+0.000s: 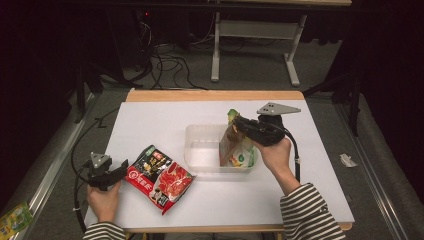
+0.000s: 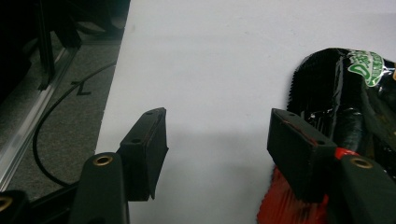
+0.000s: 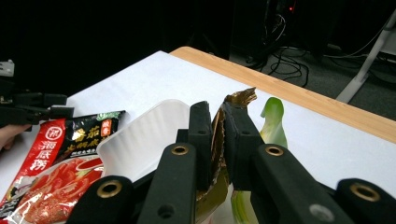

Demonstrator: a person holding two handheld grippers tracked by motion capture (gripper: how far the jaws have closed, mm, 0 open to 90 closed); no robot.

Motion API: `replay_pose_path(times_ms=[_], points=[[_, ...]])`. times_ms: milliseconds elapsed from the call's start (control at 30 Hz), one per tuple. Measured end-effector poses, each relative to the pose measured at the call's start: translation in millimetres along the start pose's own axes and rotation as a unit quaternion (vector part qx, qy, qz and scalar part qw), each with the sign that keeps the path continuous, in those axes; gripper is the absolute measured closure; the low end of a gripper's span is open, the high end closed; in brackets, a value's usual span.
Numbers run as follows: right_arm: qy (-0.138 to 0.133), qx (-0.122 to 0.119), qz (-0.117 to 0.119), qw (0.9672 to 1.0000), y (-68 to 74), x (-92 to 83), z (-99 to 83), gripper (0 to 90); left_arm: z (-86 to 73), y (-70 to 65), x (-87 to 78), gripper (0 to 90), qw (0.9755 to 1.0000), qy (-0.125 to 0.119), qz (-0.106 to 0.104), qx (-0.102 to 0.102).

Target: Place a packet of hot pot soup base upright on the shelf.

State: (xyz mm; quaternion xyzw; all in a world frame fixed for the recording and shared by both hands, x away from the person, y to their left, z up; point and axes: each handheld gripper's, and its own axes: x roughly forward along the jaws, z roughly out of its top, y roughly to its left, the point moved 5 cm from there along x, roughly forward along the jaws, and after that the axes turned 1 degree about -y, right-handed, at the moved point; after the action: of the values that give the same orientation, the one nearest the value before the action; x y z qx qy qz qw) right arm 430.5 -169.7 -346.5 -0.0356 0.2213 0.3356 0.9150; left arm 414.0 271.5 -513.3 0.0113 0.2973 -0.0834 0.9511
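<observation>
Currently, your left gripper (image 1: 121, 169) rests at lower left, jaws apart and empty, beside the red-and-black packet (image 1: 159, 178). Right of centre, your right gripper (image 1: 239, 125) clamps the brown pouch (image 1: 235, 147) (top edge pinched) standing in the clear tub (image 1: 200, 145).

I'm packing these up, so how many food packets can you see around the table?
3: a brown packet held by the right gripper over the clear tub, a green packet in the tub, a red and black packet on the table. Others may be hidden.
</observation>
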Motion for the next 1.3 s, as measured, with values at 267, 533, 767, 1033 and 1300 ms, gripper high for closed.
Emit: replay_pose_path(times_ms=[267,533,767,1033,1300], points=[[0.005,-0.005,0.003,1.0000,2.4,11.5,-0.3,82.4,0.0,0.0,0.0,38.3,1.0000,0.000,0.000,0.000],[0.022,-0.008,0.005,0.9997,3.0,25.1,-5.3,82.4,0.0,-0.4,0.0,38.4,1.0000,0.000,0.000,0.001],[0.034,-0.005,0.007,0.9994,4.8,33.4,-9.0,80.7,0.0,-0.5,0.1,38.4,1.0000,0.000,0.000,0.002],[0.016,0.000,0.014,0.9998,2.7,26.8,-6.4,72.5,0.0,-0.5,0.2,38.5,1.0000,0.002,0.001,0.002],[-0.007,0.002,0.015,0.9999,0.9,13.0,-4.3,65.2,0.0,-0.5,0.0,38.5,1.0000,0.001,0.000,0.002]])
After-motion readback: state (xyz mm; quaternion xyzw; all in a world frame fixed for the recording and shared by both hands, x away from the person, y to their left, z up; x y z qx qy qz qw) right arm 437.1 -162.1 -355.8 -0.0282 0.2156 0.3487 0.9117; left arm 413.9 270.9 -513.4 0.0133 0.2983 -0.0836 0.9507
